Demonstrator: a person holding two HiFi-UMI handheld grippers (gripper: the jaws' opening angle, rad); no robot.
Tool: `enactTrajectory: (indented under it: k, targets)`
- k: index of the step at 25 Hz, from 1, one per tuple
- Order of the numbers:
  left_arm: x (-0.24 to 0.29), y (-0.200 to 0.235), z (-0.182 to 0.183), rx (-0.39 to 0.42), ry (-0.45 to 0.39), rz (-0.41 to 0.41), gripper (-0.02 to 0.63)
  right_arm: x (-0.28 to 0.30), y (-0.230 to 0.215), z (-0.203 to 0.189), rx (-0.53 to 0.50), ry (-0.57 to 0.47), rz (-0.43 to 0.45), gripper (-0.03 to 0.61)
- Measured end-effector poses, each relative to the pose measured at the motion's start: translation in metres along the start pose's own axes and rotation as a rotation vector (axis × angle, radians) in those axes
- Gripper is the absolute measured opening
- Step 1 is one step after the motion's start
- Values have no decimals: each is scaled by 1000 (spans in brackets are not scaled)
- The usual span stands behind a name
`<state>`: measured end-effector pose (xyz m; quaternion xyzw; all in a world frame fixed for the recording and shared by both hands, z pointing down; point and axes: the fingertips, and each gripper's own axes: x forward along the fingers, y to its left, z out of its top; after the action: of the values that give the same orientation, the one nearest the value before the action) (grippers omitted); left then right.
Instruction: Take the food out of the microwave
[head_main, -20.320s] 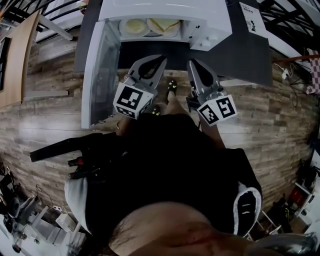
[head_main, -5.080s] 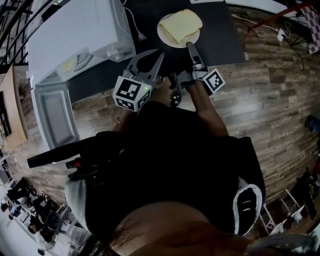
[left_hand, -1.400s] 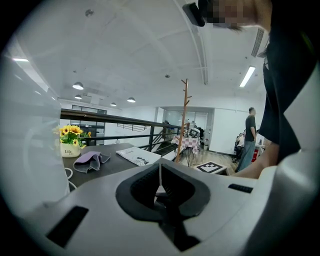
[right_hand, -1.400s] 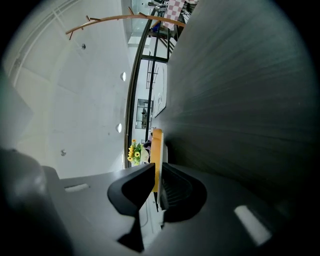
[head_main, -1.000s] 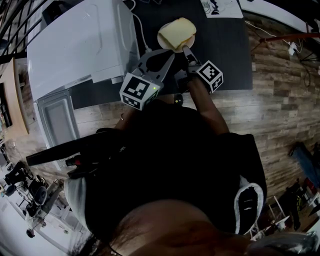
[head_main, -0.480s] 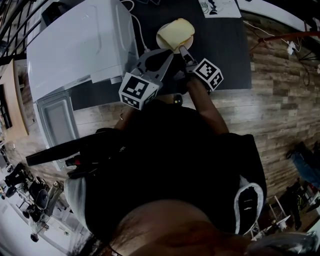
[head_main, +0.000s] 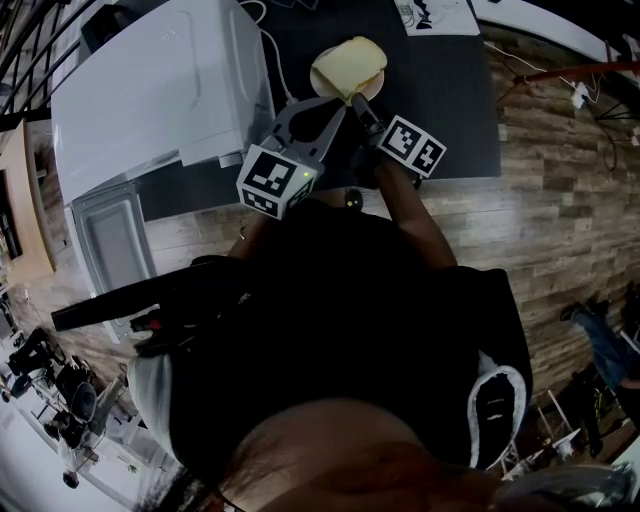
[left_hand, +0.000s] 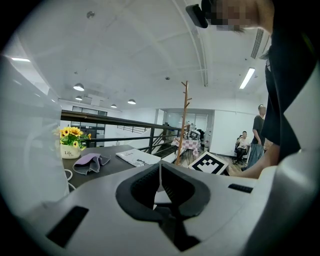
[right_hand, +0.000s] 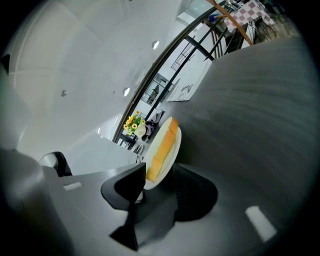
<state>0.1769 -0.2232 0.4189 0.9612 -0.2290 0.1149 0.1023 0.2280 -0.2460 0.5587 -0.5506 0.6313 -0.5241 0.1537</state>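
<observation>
At twelve o'clock in the head view: a slab of bread (head_main: 350, 62) on a white plate (right_hand: 168, 159), flat on the dark table (head_main: 440, 110), outside the microwave (head_main: 165, 90) and just off its three o'clock side. At ten o'clock, that white microwave, with door (head_main: 108, 245) swung open toward nine o'clock. At the plate's six o'clock edge, the right gripper (right_hand: 159, 175): parted, having just been opening, with the plate's near rim between the two jaws and neither pad pressing on it; nothing gripped. Just beside it at its nine o'clock, the left gripper (left_hand: 160, 170): closed pad to pad, empty, above the table. Beyond those closed jaws in the left gripper view, at ten o'clock, a pot of yellow flowers (left_hand: 71, 142) and a purple cloth (left_hand: 90, 162) on the table, a printed sheet (left_hand: 137, 157) at eleven, and the right gripper's marker cube (left_hand: 210, 164) at one o'clock.
</observation>
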Motion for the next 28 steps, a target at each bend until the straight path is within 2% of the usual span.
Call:
enactTrajectory:
  k: [16, 24, 28]
  targets:
    - [-9, -10, 6, 7, -26, -1, 11, -7, 7, -26, -148, 167, -32, 198]
    - [-20, -23, 6, 20, -38, -5, 11, -24, 11, -31, -148, 137, -17, 198]
    - [-21, -26, 3, 16, -30, -10, 11, -33, 17, -16, -218, 55, -26, 196]
